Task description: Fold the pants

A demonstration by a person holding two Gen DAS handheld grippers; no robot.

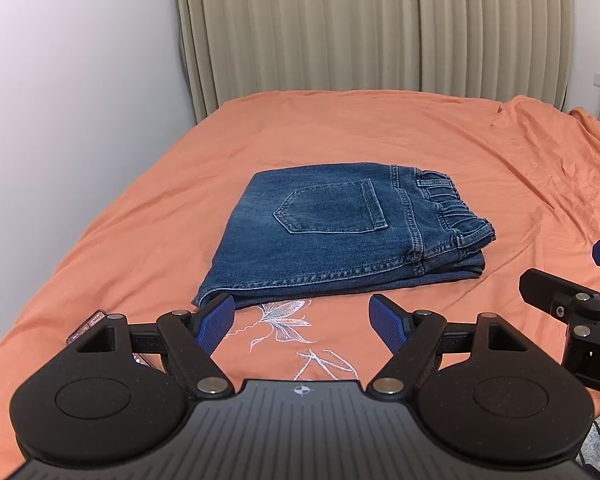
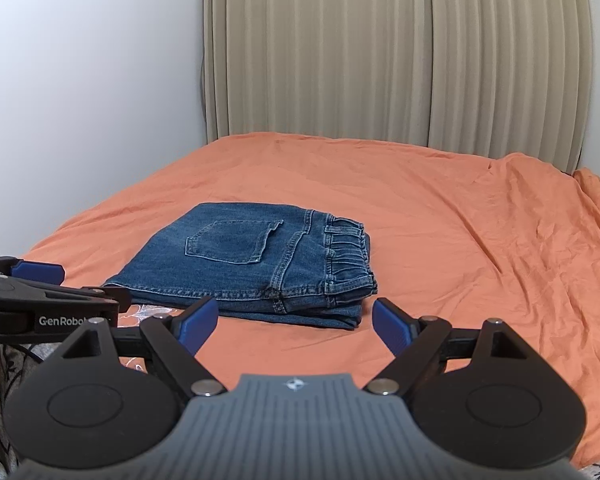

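A pair of blue jeans (image 1: 340,232) lies folded into a compact stack in the middle of the orange bed, back pocket up and elastic waistband to the right. In the right wrist view the same jeans (image 2: 260,264) sit ahead and slightly left. My left gripper (image 1: 302,322) hovers just short of the stack's near edge, open, with nothing between its blue pads. My right gripper (image 2: 294,326) is also open and empty, near the stack's front right corner. Each gripper shows at the edge of the other's view: the right gripper (image 1: 580,280) and the left gripper (image 2: 52,284).
The orange bedsheet (image 1: 380,136) covers the bed, wrinkled at the right side, with an embroidered flower (image 1: 284,320) near the front. Beige curtains (image 1: 380,28) hang behind the bed and a white wall (image 1: 60,100) runs along the left.
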